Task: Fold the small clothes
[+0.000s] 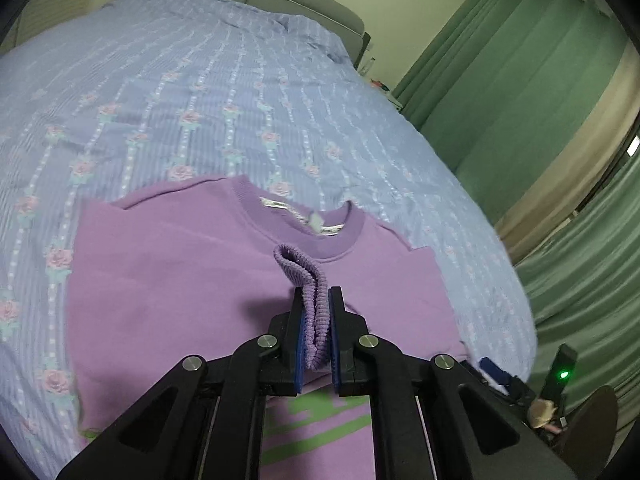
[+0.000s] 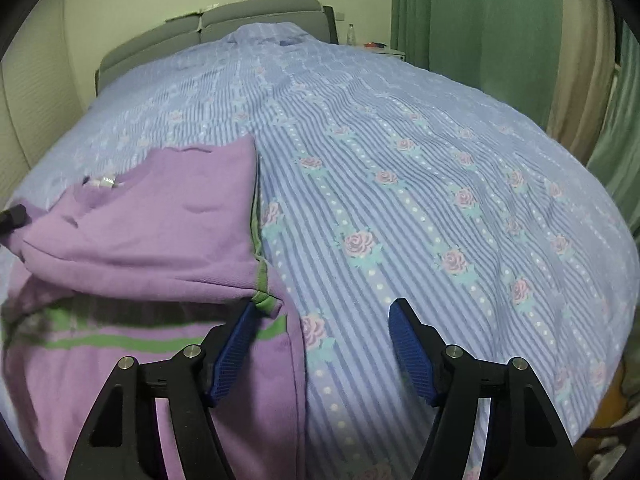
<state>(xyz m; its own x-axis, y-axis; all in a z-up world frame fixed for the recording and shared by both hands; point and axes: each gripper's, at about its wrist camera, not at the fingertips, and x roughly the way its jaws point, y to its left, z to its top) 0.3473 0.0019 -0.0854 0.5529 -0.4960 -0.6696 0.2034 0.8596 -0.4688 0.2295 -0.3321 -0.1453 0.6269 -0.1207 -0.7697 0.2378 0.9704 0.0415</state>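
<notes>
A purple sweatshirt point(image 1: 192, 264) with green stripes lies on the bed, its neck label facing up. My left gripper point(image 1: 316, 300) is shut on a ribbed purple cuff point(image 1: 300, 268), which stands up in a loop between the blue pads above the sweatshirt's chest. In the right wrist view the sweatshirt point(image 2: 152, 232) is folded over itself at the left, with a green-edged corner point(image 2: 264, 300) at the fold. My right gripper point(image 2: 325, 306) stands open astride the garment's right edge. Its left finger point(image 2: 236, 344) lies over the purple cloth and its right finger point(image 2: 408, 344) over the bedspread.
The blue striped bedspread point(image 2: 420, 184) with rose prints covers the whole bed. A grey headboard point(image 2: 256, 16) stands at the far end. Green curtains point(image 1: 520, 92) hang along the right side, and a small bedside stand with a bottle point(image 2: 351, 34) sits near them.
</notes>
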